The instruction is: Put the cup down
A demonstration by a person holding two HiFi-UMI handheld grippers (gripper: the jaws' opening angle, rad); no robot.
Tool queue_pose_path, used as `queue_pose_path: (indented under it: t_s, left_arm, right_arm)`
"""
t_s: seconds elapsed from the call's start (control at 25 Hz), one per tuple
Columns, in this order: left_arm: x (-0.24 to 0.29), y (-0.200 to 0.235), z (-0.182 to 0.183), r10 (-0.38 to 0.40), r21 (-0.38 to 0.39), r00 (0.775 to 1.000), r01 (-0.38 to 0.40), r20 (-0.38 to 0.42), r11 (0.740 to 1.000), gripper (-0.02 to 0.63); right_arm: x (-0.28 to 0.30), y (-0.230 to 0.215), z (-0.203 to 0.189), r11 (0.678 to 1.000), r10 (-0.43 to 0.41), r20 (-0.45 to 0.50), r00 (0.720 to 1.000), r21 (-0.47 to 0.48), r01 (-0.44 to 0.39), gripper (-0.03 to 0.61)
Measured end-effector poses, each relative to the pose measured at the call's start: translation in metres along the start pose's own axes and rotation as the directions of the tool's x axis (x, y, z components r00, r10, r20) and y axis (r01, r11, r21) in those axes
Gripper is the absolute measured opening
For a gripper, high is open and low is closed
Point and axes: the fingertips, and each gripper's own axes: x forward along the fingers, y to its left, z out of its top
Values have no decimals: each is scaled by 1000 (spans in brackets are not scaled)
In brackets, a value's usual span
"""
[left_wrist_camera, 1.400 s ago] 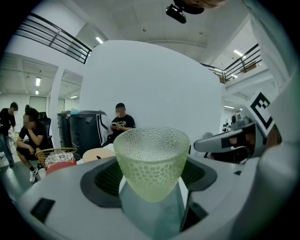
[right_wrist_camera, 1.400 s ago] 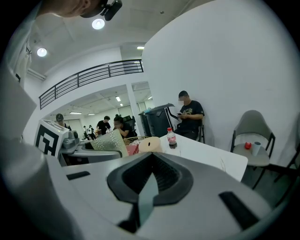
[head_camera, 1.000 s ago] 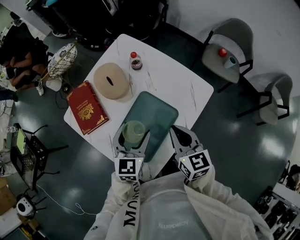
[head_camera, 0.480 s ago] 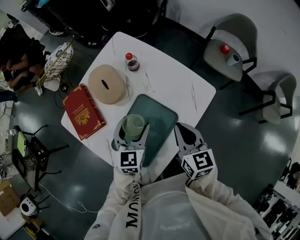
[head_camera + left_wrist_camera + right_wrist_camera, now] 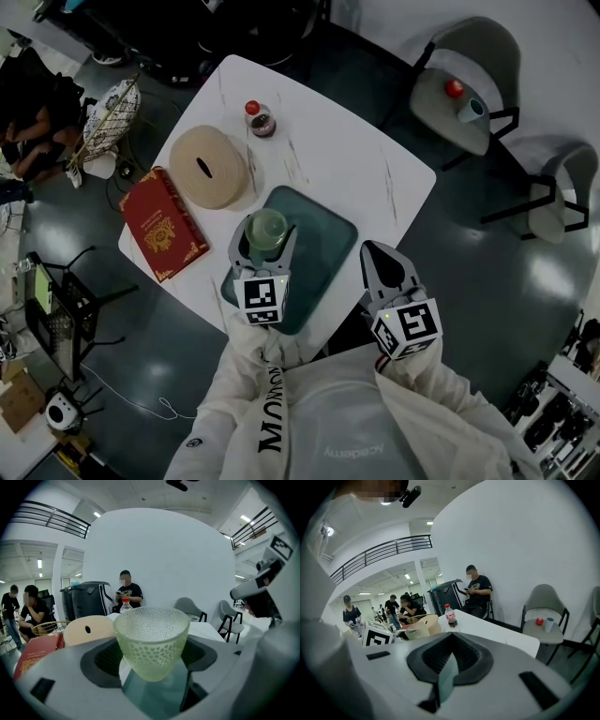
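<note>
The task looks near its end but is not done. The left tool grips the cup between its dark pads, one on each side of the wall. The cup hangs upright over the near left part of the teal tray on the white counter. I cannot tell whether its base touches the tray. What is left, as I judge it, is to settle it there and let go. The cup is pale green, see-through glass, dimpled all over, narrowing to a rounded base, and empty. The right tool is closed on nothing, off the counter's near edge.
</note>
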Motion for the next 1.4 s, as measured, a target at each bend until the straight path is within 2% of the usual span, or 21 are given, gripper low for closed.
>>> queue_pose_path:
  t_s: [0.12, 0.4, 0.76, 1.4]
  left_arm:
    - [10, 0, -12, -5, -6, 1000, 4, -17, 1000, 383]
    - [34, -1, -13, -24, 20, 1000, 25, -15, 999, 382]
    - [64, 3, -30, -12, 19, 999, 13, -34, 1000, 383]
    - [82, 10, -41, -18, 14, 999, 18, -48, 1000, 383]
  right_arm:
    - [0, -6, 0, 1000, -11, -6, 1000, -5, 11, 5]
    - [-2, -23, -13, 999, -45, -37, 998, 14, 46, 5]
    - [-5, -37, -24, 997, -73, -78, 994, 19, 75, 5]
    - [-1, -39, -34, 996, -84, -108, 991, 27, 87, 5]
